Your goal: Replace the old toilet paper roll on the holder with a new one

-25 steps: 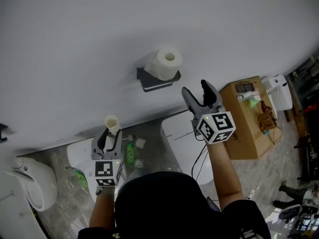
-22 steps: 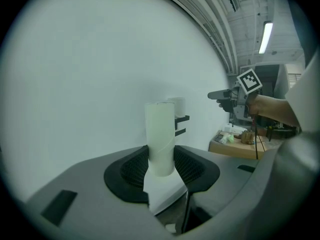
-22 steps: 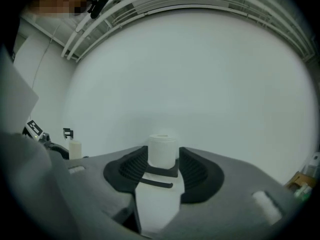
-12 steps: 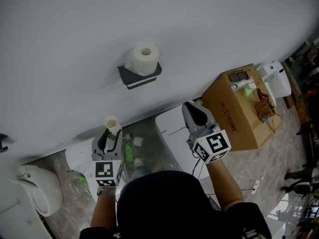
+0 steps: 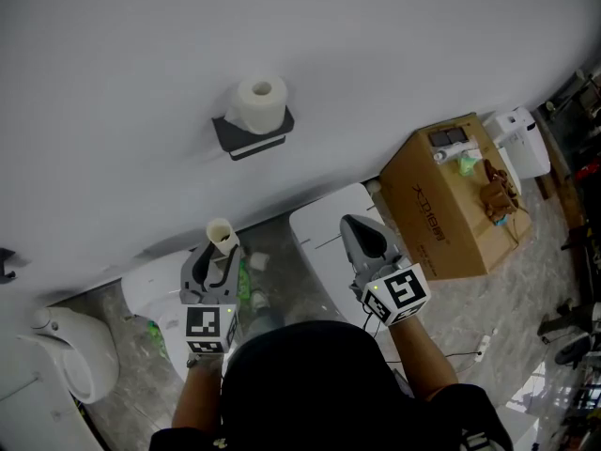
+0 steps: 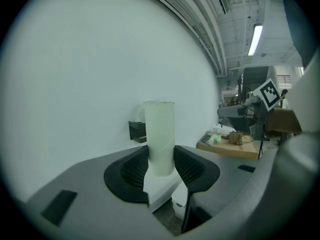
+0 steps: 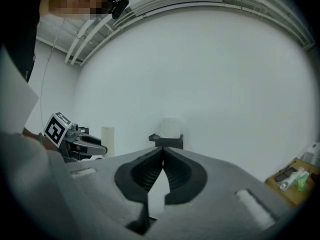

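Observation:
A full white toilet paper roll [image 5: 258,101] sits on the black wall holder [image 5: 252,135], also seen as roll [image 7: 171,127] on holder [image 7: 167,140] in the right gripper view. My left gripper [image 5: 222,254] is shut on an empty cardboard tube [image 5: 222,236], which stands upright between the pads [image 6: 186,166] as tube [image 6: 160,136]. It hangs below and left of the holder, away from the wall. My right gripper [image 5: 357,225] is lower right of the holder. Its jaws are closing the last bit, the pads meet, and nothing is between them [image 7: 162,152].
A brown cardboard box [image 5: 451,205] with small items on top stands at the right. A white toilet lid [image 5: 324,242] lies below the holder, another white fixture [image 5: 70,350] at far left. A green bottle [image 5: 246,287] and small clutter lie on the floor between them.
The right gripper's jaws went from open to shut, and it dropped back from the wall toward me. The left gripper shifted slightly right, still holding the tube.

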Tool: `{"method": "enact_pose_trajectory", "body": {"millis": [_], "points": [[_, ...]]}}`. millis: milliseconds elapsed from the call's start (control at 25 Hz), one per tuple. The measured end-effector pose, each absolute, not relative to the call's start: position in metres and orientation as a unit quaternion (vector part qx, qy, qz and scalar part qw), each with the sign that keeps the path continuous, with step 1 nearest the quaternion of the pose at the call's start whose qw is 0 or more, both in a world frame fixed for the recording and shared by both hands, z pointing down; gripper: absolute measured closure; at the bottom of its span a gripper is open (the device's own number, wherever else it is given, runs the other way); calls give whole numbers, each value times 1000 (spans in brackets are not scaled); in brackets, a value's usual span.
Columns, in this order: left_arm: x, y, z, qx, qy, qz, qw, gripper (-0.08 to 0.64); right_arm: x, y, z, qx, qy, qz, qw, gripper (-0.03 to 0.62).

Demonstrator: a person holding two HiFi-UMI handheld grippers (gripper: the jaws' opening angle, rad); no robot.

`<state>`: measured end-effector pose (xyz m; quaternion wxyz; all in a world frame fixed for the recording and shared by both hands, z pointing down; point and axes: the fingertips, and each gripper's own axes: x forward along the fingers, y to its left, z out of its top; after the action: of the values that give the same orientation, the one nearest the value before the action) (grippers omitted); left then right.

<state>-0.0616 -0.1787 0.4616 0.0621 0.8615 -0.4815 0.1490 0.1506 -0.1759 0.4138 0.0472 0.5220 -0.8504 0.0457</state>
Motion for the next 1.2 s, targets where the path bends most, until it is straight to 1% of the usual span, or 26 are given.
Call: {"method": "enact_pose_trajectory", "body": {"millis": [120, 280, 400, 560, 960, 1200], "points": [[-59, -171, 463, 867, -472, 153, 44, 387, 150, -165, 418, 520, -852, 46, 49, 594], [-55, -160, 459, 865, -476, 147, 56, 387, 152, -152, 422, 521, -850, 53, 48, 594], [-56, -154, 464, 870, -468, 152, 42, 387, 153, -145, 425, 521, -850, 54, 55, 594], [-57, -149, 467, 871, -465, 154, 39, 387, 152, -139, 426, 515, -853, 46, 68, 595], [-57, -139, 465, 873, -462, 155, 33, 387, 150, -131, 418, 517, -853, 43, 60, 594], [-57, -134, 466, 873, -460, 156, 41, 387, 147, -128, 416, 518, -852, 42, 54, 594]]}}
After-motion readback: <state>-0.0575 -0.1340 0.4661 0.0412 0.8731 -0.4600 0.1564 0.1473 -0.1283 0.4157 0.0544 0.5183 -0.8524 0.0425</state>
